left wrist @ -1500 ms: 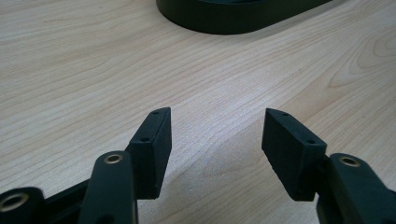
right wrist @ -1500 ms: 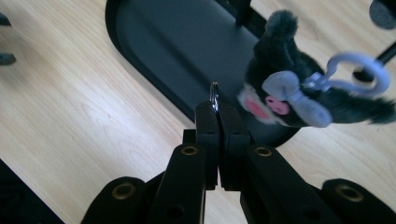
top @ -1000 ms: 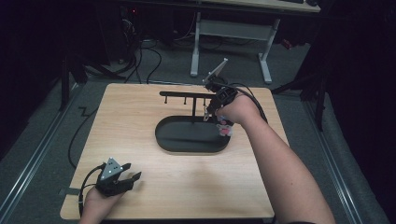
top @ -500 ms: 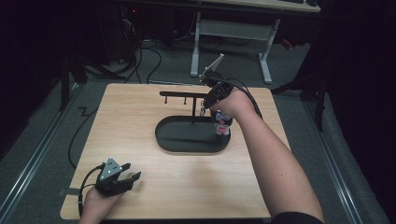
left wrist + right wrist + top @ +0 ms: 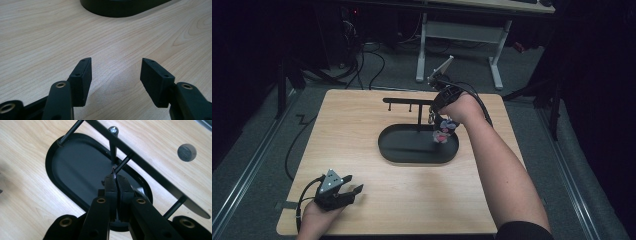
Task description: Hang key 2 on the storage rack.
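My right gripper [image 5: 115,180], fingers closed on a thin wire loop [image 5: 113,171], stood just below the rack's peg [image 5: 113,143], while the left gripper [image 5: 343,191], fingers wide, rested far away on the bench [image 5: 362,130].

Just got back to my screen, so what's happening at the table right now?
A person works two handheld grippers over a light wooden table. The right gripper is shut on a thin wire ring, holding it close to a peg on the black metal hanging rack above the black oval tray. A small pink and white charm dangles below that hand. The left gripper rests open near the table's front left corner, with nothing between its jaws.
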Available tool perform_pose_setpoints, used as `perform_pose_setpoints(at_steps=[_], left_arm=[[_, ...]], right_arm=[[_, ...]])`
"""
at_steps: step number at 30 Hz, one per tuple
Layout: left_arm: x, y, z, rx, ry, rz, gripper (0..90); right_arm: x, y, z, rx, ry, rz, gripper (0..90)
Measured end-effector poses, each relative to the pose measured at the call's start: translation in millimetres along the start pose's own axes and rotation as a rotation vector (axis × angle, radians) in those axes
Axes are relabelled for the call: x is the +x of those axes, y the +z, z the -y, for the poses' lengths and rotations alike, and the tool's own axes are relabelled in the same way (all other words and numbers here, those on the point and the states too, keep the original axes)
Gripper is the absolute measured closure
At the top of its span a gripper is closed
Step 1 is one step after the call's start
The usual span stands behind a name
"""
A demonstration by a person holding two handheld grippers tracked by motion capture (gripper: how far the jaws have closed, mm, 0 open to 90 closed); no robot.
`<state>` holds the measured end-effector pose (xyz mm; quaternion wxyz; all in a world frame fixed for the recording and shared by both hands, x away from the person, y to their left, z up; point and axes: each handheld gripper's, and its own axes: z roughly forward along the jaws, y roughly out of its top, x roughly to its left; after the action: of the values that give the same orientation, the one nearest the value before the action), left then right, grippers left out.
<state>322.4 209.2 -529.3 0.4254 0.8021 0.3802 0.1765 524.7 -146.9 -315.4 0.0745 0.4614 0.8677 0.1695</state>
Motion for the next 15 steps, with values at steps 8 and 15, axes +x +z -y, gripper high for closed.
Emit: perform_pose_setpoints(at_steps=[8, 15], left_arm=[[-0.4, -0.3, -0.3, 0.007, 0.006, 0.006, 43.2], [-0.3, 0.6, 0.0, 0.005, 0.009, 0.004, 43.3]], right_arm=[[-0.2, 5.0, -3.0, -0.021, -0.004, 0.023, 88.8], [0.4, 0.4, -0.8, -0.049, 0.006, 0.036, 83.8]])
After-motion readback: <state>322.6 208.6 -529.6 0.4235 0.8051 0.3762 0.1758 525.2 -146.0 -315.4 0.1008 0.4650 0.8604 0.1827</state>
